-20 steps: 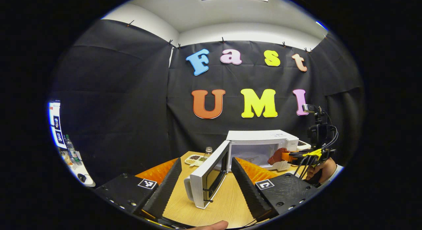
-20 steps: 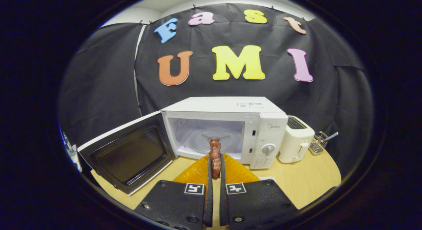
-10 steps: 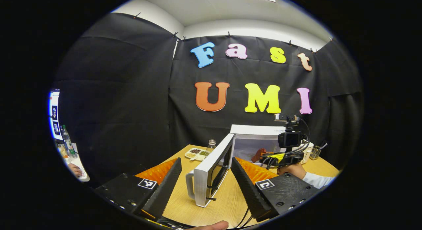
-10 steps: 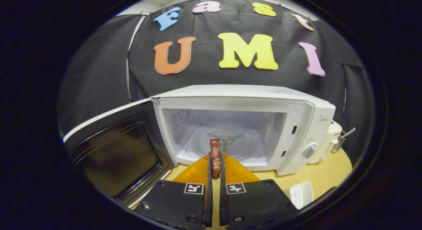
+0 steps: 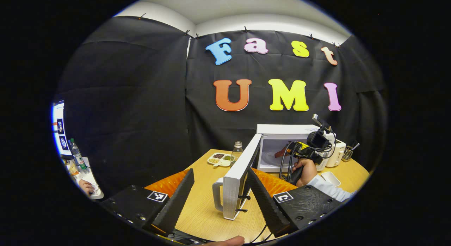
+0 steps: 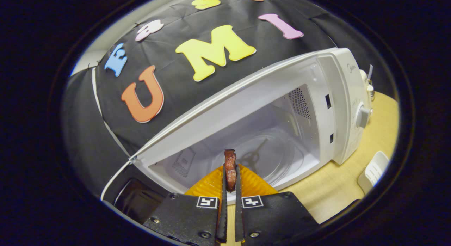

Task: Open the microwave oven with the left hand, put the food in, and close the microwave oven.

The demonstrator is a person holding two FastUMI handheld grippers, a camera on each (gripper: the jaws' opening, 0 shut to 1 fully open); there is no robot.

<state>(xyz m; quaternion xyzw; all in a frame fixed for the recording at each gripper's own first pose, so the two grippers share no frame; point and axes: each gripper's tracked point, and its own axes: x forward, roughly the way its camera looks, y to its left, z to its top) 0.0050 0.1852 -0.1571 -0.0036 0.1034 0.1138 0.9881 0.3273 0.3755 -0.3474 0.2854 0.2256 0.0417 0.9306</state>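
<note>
- Your right tongs are clamped on the food, a reddish strip at lower centre of the right gripper view, at the microwave oven's open mouth, over the glass turntable.
- Your left tongs stand apart at the bottom of the left gripper view, the swung-out door edge-on between them, touching neither.
- The desk lies beneath.

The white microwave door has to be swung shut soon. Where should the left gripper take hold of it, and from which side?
Grip the white vertical handle on the open white microwave door's free edge. It faces the open left gripper edge-on, standing between its fingers, so come straight forward and close around it, probably.
</note>
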